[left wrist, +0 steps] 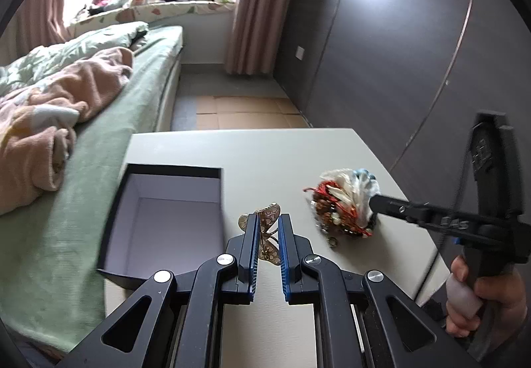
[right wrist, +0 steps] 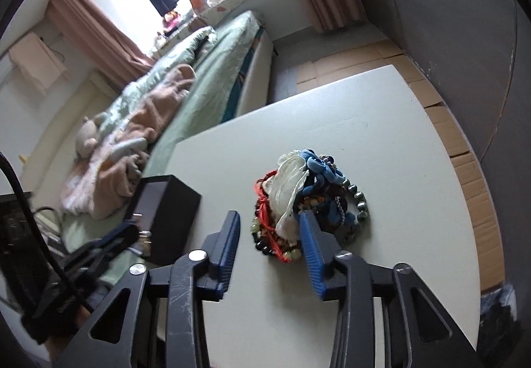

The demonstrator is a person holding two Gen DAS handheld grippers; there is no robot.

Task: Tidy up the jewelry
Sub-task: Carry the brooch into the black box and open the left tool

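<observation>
Gold butterfly brooch (left wrist: pixel 268 228) clenched between blue pads of left hand-held gripper (left wrist: pixel 268 222), lifted above white bench (left wrist: pixel 265 155), just at 3 o'clock of open black box (left wrist: pixel 159 218). Jewelry heap (right wrist: pixel 308 202) of bead bracelets, red cord and blue scrunchie at 2 o'clock on bench. Right hand-held gripper (right wrist: pixel 269 218) released, not grasping; right pad (right wrist: pixel 310 241) against heap's near edge, left pad apart.

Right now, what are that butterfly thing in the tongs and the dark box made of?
The butterfly ornament looks like thin gold-coloured metal: shiny, with pierced, patterned wings. The box looks like rigid cardboard, matte black outside with a pale lining; its straight, thin walls suggest that, though I can't be certain.
</observation>
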